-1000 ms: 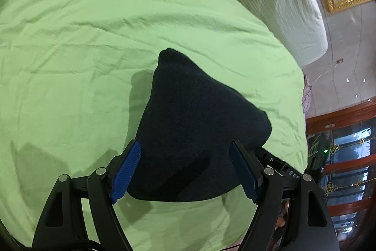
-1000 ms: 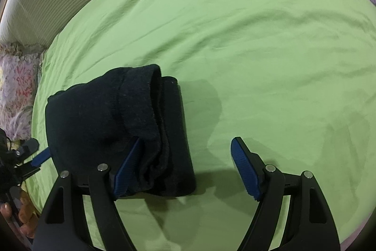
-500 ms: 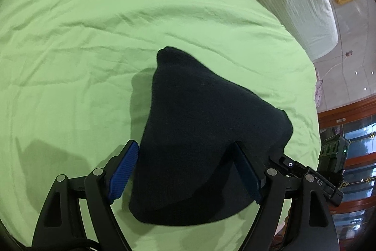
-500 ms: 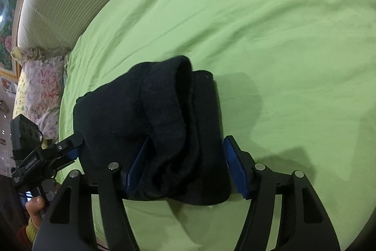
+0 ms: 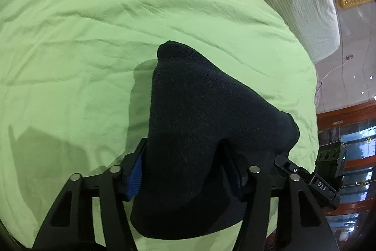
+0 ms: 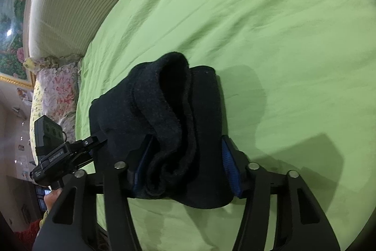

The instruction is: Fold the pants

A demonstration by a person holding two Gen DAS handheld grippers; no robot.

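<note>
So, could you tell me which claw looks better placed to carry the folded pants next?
Neither alone: the left claw and right claw each clamp one end of the pants, so both probably lift together.

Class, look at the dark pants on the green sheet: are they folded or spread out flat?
Folded. The pants form a compact bundle with stacked layers visible at the end, gripped by both the right gripper and left gripper.

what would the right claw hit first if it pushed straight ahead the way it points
Nothing new: the right claw is already shut on the folded black pants. Past the bundle, probably the green bedsheet, though depth is unclear.
</note>
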